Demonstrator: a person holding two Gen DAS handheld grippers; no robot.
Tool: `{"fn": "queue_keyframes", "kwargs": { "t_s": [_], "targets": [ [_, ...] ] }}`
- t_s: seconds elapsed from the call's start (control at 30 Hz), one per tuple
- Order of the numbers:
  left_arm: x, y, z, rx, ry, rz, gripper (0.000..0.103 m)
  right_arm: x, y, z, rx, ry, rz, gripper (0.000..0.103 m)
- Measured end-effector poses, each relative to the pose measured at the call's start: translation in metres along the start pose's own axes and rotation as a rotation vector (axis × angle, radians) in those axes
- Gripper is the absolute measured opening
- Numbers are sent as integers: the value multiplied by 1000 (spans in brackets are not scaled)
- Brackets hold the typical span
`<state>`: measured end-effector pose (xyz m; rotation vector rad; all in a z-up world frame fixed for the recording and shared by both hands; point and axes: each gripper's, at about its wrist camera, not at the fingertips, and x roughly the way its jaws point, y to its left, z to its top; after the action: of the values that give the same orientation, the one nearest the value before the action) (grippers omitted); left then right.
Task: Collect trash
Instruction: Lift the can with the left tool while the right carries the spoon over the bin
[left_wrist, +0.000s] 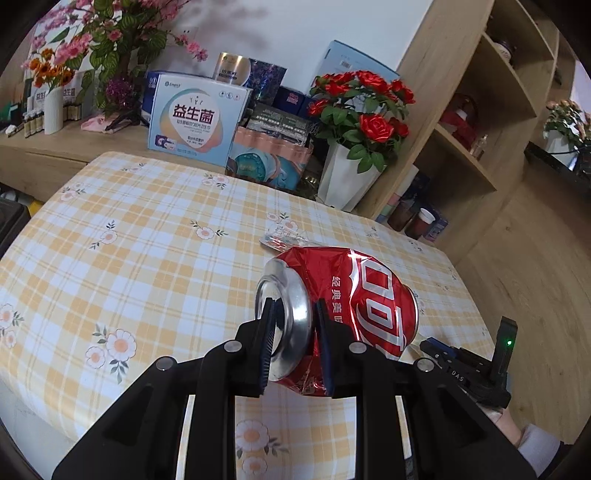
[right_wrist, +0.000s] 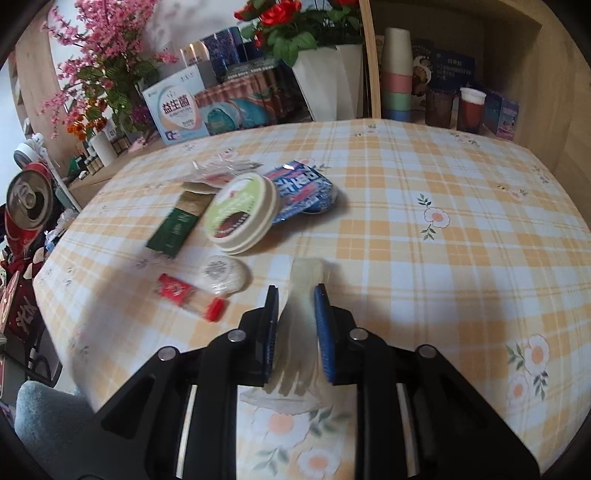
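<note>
In the left wrist view we see our left gripper (left_wrist: 293, 330) at lower centre with its jaws drawn narrow and clamped on the rim end of a crushed red can (left_wrist: 343, 302), one pad inside the can's mouth and the other against its dented side; the can is held lifted above the yellow checked tablecloth (left_wrist: 147, 240). Just above the can in the frame a crumpled clear wrapper (left_wrist: 282, 238) lies on the cloth. At lower right the black body of our other gripper shows, with a pale sleeve (left_wrist: 539, 448) below it. Behind the table, across the top of the frame, stand a blue and white box (left_wrist: 195, 120) and a white pot of red roses (left_wrist: 351, 147). In the right wrist view our right gripper (right_wrist: 296, 334) sits at lower centre, its jaws narrow, with a translucent plastic glove (right_wrist: 301, 332) between the pads, which appear to pinch it; the view is blurred there. Left of centre on the cloth lie a round green-topped lid (right_wrist: 242, 212), a blue snack wrapper (right_wrist: 304, 188), a dark green sachet (right_wrist: 177, 230), a white oval packet (right_wrist: 221, 277) and a red-ended packet (right_wrist: 190, 297), all close together. The red can appears again at the far left edge.
</note>
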<state>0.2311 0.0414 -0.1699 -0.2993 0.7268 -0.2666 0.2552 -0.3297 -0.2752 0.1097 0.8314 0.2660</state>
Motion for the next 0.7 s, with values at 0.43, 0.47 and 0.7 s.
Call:
{"fn": "queue_keyframes", "kwargs": {
  "t_s": [0.43,0.47,0.7],
  "targets": [
    [-52,-18,-45,21,7,-50,21,-19,13,-20,-12,99,-17,39],
    [-53,-18,-47,21,7,-47,21,-16,16,-21,-39,115,-23,39],
    [-64,-10,-58,4,11,-31,21,21,22,-25,-109,241,-85,36]
  ]
}}
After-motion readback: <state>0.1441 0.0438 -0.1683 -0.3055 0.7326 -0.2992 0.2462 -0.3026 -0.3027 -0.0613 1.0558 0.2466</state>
